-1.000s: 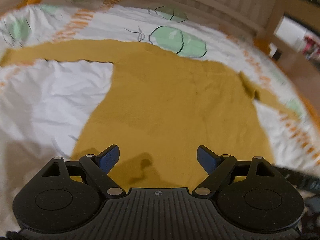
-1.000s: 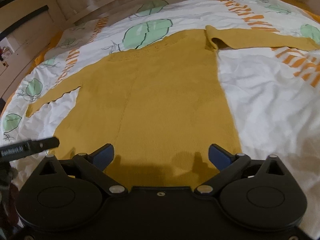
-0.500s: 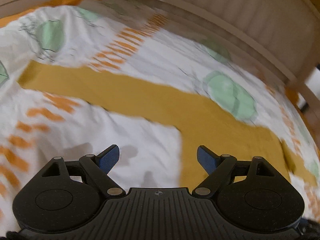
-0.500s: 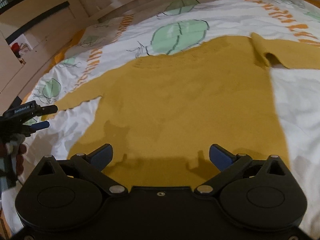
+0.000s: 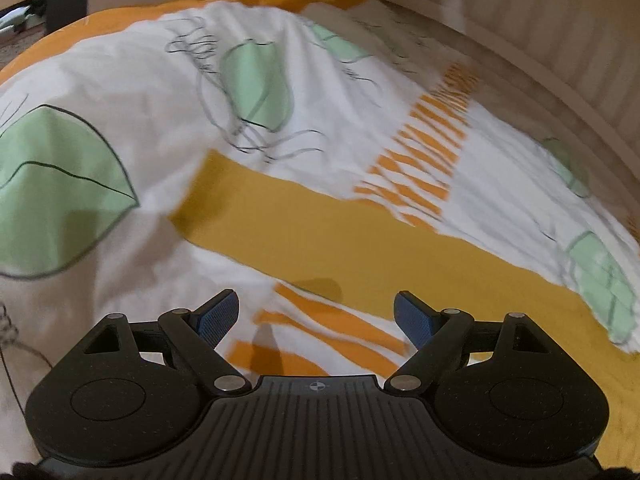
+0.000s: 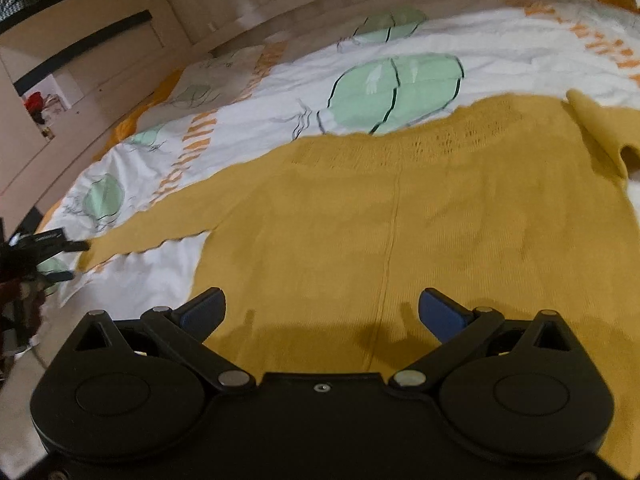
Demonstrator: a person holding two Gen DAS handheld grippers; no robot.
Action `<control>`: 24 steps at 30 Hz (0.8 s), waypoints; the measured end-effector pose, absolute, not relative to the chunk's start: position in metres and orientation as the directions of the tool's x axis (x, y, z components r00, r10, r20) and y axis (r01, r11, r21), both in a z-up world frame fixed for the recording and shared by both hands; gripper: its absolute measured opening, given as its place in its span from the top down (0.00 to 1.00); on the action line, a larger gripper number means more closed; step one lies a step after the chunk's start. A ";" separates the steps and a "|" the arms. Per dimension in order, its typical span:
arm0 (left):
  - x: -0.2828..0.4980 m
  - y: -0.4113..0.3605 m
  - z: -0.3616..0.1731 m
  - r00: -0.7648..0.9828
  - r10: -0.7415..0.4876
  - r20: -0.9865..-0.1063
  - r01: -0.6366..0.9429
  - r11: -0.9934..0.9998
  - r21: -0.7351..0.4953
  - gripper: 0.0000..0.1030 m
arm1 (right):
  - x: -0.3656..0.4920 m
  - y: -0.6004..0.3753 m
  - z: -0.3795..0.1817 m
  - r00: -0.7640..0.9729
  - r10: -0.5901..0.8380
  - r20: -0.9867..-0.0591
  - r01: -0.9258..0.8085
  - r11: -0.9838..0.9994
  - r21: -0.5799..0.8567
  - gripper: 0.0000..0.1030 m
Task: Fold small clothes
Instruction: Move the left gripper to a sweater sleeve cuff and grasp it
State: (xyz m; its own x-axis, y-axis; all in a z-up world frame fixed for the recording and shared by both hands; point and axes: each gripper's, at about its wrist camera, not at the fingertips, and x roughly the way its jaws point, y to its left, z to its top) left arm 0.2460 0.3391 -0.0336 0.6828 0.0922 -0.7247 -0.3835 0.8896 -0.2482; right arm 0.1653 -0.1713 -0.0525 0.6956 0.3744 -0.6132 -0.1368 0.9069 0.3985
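A mustard-yellow knit sweater (image 6: 400,216) lies flat on a bed. Its body fills the right wrist view, and its right sleeve (image 6: 600,128) is folded over at the shoulder. The long left sleeve (image 5: 320,224) runs across the left wrist view, its cuff end at the upper left. My left gripper (image 5: 316,316) is open just short of that sleeve, over the bedcover, with nothing between its blue pads. It also shows at the left edge of the right wrist view, near the cuff (image 6: 90,254). My right gripper (image 6: 322,312) hangs open over the sweater's lower body.
The bedcover (image 5: 140,80) is white with green leaves and orange stripes. A pale slatted bed frame (image 5: 560,40) curves along the far side. Wooden furniture and shelves (image 6: 80,64) stand beyond the bed's left end.
My left gripper has swept left from the sweater's body out along the left sleeve to near its cuff. My right gripper has shifted left over the body. Both stayed open.
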 end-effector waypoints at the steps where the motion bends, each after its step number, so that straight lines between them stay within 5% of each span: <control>1: 0.247 0.344 -0.036 0.683 0.096 -0.724 -0.390 0.886 -0.250 0.18 | 0.169 -0.169 -0.055 0.709 0.356 -0.608 -0.132 0.915 0.382 0.00; 9: 0.263 0.373 -0.059 0.686 0.089 -0.722 -0.423 0.856 -0.297 0.18 | 0.186 -0.154 -0.083 0.768 0.209 -0.605 -0.095 0.972 0.216 0.00; 24: 0.282 0.395 -0.083 0.751 0.089 -0.654 -0.400 0.849 -0.345 0.10 | 0.191 -0.142 -0.099 0.765 0.161 -0.623 -0.094 0.986 0.139 0.00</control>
State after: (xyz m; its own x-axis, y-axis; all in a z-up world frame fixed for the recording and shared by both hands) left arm 0.2824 0.3947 -0.0825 0.7511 0.0885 -0.6542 -0.4002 0.8492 -0.3446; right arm 0.1909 -0.1419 -0.0990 0.7651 0.1613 -0.6233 -0.0945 0.9858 0.1392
